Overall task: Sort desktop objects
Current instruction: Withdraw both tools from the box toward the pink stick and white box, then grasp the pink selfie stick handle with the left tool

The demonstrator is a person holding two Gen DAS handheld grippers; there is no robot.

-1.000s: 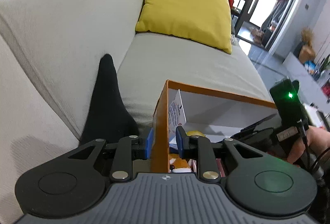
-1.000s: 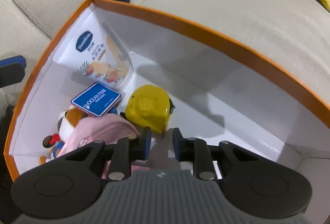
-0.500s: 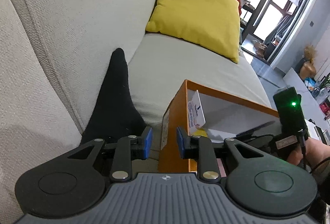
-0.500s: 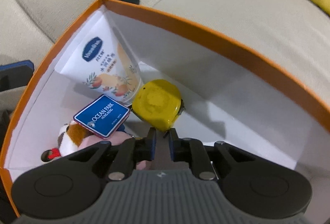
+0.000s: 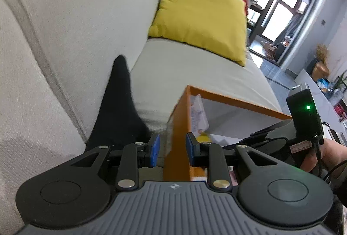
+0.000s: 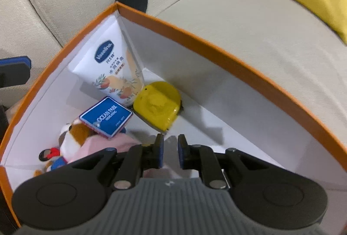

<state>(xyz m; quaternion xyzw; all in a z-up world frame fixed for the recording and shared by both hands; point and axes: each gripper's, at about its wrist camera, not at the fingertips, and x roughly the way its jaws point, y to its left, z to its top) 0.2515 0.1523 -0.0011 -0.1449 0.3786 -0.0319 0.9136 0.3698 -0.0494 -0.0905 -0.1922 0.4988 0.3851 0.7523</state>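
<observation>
An orange box with white inside (image 6: 227, 66) sits on the sofa; it also shows in the left wrist view (image 5: 176, 137). Inside lie a white Vaseline tube (image 6: 112, 66), a yellow tape measure (image 6: 157, 105), a blue Ocean Park tag (image 6: 106, 119) and a plush toy with pink cloth (image 6: 73, 139). My right gripper (image 6: 170, 153) is open a little and empty, just above the box floor near the tape measure. My left gripper (image 5: 172, 152) is open, its blue pads on either side of the box's left wall without touching it.
A black sock (image 5: 118, 109) lies against the sofa back (image 5: 65, 18) left of the box. A yellow cushion (image 5: 199, 18) rests further along the seat. The hand with the right gripper (image 5: 303, 126) is at the right. Shelves and a glass door are behind.
My right gripper closed half a second ago and has since opened slightly and drawn back from the tape measure. My left gripper shifted left of the box and now straddles its wall again.
</observation>
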